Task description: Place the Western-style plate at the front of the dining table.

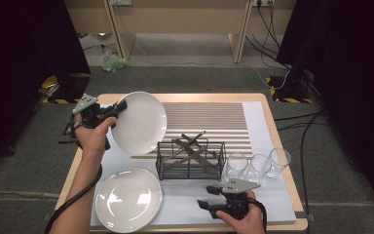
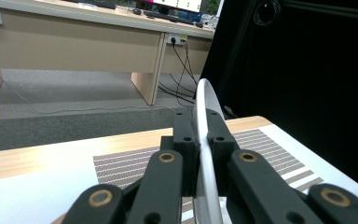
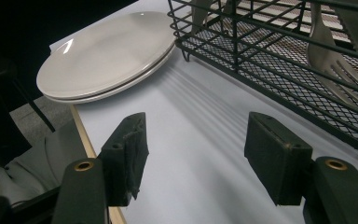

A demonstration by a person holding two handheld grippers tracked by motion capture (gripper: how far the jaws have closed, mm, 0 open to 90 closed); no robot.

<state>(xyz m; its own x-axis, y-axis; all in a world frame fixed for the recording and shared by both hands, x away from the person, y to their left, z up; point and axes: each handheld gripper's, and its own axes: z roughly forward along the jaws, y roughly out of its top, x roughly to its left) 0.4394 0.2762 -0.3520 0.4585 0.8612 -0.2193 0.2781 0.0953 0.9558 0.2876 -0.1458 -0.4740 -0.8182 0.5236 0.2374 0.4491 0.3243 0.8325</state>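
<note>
High view, left to right. The left gripper [image 1: 118,108] is raised above the table's [image 1: 282,141] left edge, its jaws clamped on the rim of a white plate [image 1: 141,123]; the plate is tilted on edge in the air, over the near-left corner of the striped mat [image 1: 209,117]. In the left gripper view the plate's rim [image 2: 205,140] runs upright between the two closed jaws, pinched from both sides. Below the held plate, near the front-left corner, a stack of plates [image 1: 128,199] lies flat on the white sheet [image 1: 185,200]; the right gripper view shows two plates [image 3: 105,56] in it. To the right stands a black wire basket [image 1: 191,159], just below and right of the lifted plate and nearest in its way; grey cutlery [image 1: 190,144] lies crossed in it. Three clear glasses [image 1: 256,165] stand in a row just right of the basket. The right gripper [image 1: 209,197] rests low at the front edge, in front of the basket, jaws spread apart with nothing between them.
</note>
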